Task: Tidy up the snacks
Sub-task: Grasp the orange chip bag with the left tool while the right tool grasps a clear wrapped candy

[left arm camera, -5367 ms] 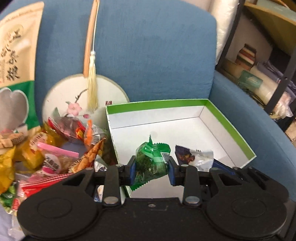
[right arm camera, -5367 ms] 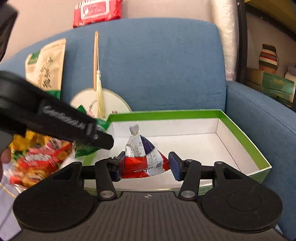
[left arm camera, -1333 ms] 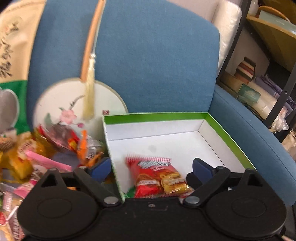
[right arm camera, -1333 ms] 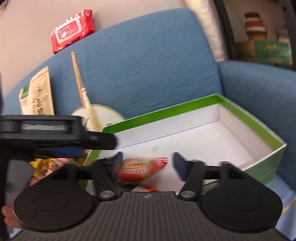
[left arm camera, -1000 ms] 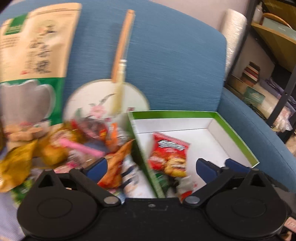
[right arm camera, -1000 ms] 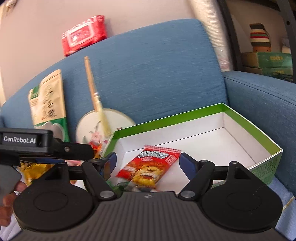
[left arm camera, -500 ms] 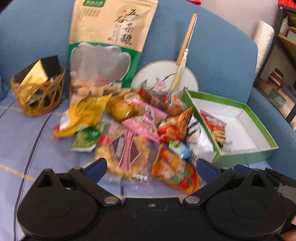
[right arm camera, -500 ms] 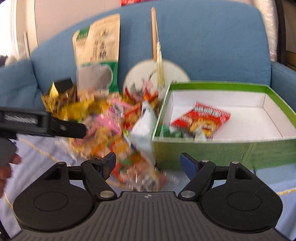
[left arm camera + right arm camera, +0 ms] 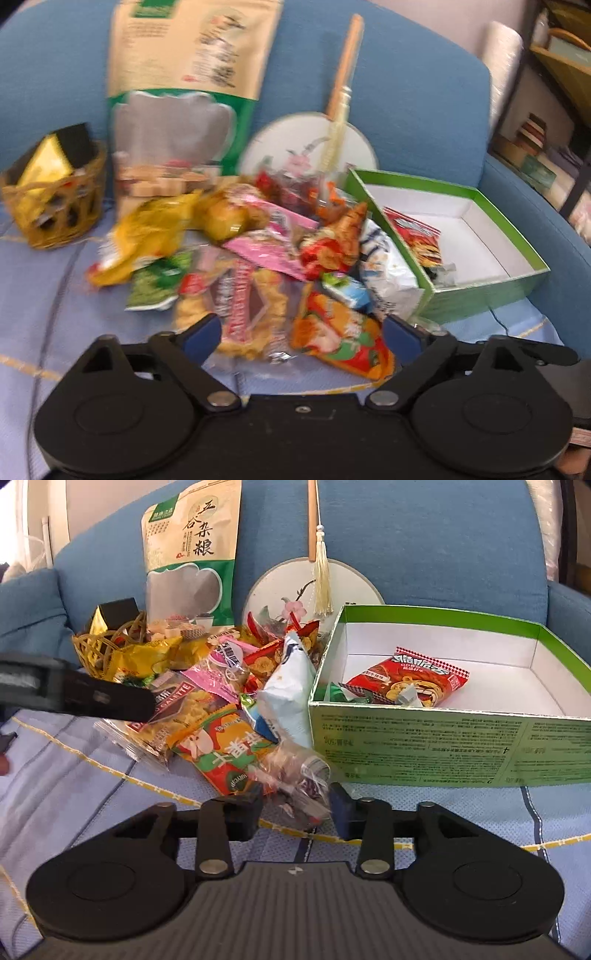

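A heap of snack packets (image 9: 277,251) (image 9: 221,686) lies on the blue-covered sofa seat, left of a green box (image 9: 443,188) (image 9: 406,738). In the box rest a red packet (image 9: 410,681) (image 9: 417,236) and a couple of small ones. My right gripper (image 9: 295,805) is low at the heap's front edge. Its jaws are closing on a small clear packet with dark contents (image 9: 295,775), and the pads touch its sides. My left gripper (image 9: 301,334) stands wide open, with an orange packet (image 9: 340,336) and a brown-and-red one just beyond its fingertips.
A woven basket (image 9: 51,206) (image 9: 99,642) sits at the far left. A tall grain pouch (image 9: 192,74) (image 9: 192,554) and a round fan (image 9: 310,147) (image 9: 295,587) lean on the sofa back. Shelves (image 9: 546,110) stand beyond the right armrest.
Both grippers swung from the box to the snack heap and came lower. The right jaws, wide open half a second ago, have narrowed around the clear packet. The left jaws stayed open.
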Demonstrator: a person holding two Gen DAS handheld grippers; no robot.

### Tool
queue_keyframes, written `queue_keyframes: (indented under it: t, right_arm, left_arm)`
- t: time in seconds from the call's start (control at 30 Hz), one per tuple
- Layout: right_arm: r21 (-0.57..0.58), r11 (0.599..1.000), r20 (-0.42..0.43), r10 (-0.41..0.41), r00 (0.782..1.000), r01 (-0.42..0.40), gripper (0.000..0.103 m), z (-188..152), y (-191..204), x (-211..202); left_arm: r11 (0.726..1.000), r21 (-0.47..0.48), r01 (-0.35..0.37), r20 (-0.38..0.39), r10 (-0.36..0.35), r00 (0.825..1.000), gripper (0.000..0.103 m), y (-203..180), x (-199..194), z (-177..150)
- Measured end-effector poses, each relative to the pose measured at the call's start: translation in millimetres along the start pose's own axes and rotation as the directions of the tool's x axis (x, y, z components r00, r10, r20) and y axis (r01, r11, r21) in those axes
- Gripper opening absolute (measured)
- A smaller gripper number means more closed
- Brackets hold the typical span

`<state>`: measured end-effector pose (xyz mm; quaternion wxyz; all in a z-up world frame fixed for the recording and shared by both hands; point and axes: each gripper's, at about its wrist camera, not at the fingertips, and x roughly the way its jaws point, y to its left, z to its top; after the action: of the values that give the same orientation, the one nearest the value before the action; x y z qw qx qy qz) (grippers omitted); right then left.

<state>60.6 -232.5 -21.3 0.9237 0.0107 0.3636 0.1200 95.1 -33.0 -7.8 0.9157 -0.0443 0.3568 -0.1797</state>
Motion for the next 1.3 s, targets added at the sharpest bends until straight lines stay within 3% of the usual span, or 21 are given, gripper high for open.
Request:
queue_keyframes:
  t: [0.13, 0.27, 0.37, 0.5, 0.57, 0.67, 0.73, 0.87, 1.03, 1.07, 1.1, 1.13, 1.2, 1.3]
  right_arm:
    - [0.003, 1.0, 0.001, 0.011, 1.0, -0.011, 0.052, 2, -4, -3]
    - [-0.024, 1.0, 0.001, 0.015, 1.0, -0.015, 0.055, 1, 0, -1]
    - [-0.052, 0.999, 0.007, 0.01, 1.0, -0.009, 0.066, 0, 5, -1]
    - [-0.111, 0.994, 0.06, -0.017, 0.998, 0.024, 0.103, 0, 11, -5]
    - [-0.131, 0.991, 0.076, -0.02, 0.997, 0.03, 0.103, 0, 12, -5]
    - [-0.13, 0.991, 0.02, -0.003, 1.0, 0.006, 0.101, 0, 11, 0]
    - [-0.132, 0.991, -0.004, -0.007, 1.0, 0.007, 0.089, 2, 8, 0]
    - [-0.107, 0.994, -0.04, 0.033, 0.999, -0.037, 0.087, 7, -3, -5]
    - [-0.082, 0.997, -0.004, 0.001, 1.0, -0.002, 0.089, 11, -14, -11]
    - [-0.066, 0.998, 0.001, 0.015, 1.0, -0.015, 0.089, 10, -17, -11]
    - [-0.052, 0.998, 0.001, 0.025, 1.0, -0.025, 0.089, 11, -18, -11]
    - [-0.047, 0.998, 0.0, 0.028, 1.0, -0.028, 0.089, 11, -19, -10]
    - [-0.063, 0.998, -0.004, 0.03, 1.0, -0.03, 0.089, 10, -17, -7]
    - [-0.097, 0.995, -0.001, 0.022, 1.0, -0.022, 0.093, 9, -12, -4]
  left_arm:
    - [0.999, 0.041, 0.001, -0.031, 0.001, 1.0, 0.103, -12, 29, 6]
    - [0.999, 0.046, 0.012, -0.051, -0.01, 0.999, 0.103, -18, 48, 12]
    - [0.998, 0.058, 0.018, -0.075, -0.013, 0.997, 0.103, -17, 62, 17]
    - [0.995, 0.095, 0.026, -0.082, -0.019, 0.996, 0.103, -18, 67, 19]
    - [0.994, 0.1, 0.051, -0.093, -0.042, 0.995, 0.103, -18, 68, 17]
    - [0.994, 0.077, 0.071, -0.134, -0.06, 0.989, 0.103, -17, 71, 11]
    - [0.995, 0.067, 0.071, -0.153, -0.06, 0.986, 0.103, -13, 72, 5]
    - [0.994, 0.053, 0.099, -0.156, -0.089, 0.984, 0.101, -11, 63, -5]
    - [0.993, 0.024, 0.119, -0.153, -0.114, 0.982, 0.101, -13, 55, -9]
    - [0.992, 0.005, 0.122, -0.151, -0.12, 0.981, 0.098, -12, 56, -8]
    - [0.991, -0.023, 0.132, -0.152, -0.134, 0.979, 0.085, -10, 57, -6]
    - [0.99, -0.054, 0.134, -0.157, -0.141, 0.978, 0.084, -8, 60, -5]
    - [0.986, -0.092, 0.138, -0.153, -0.151, 0.977, 0.065, -5, 62, -1]
    - [0.976, -0.141, 0.166, -0.154, -0.188, 0.97, 0.061, -1, 64, 0]
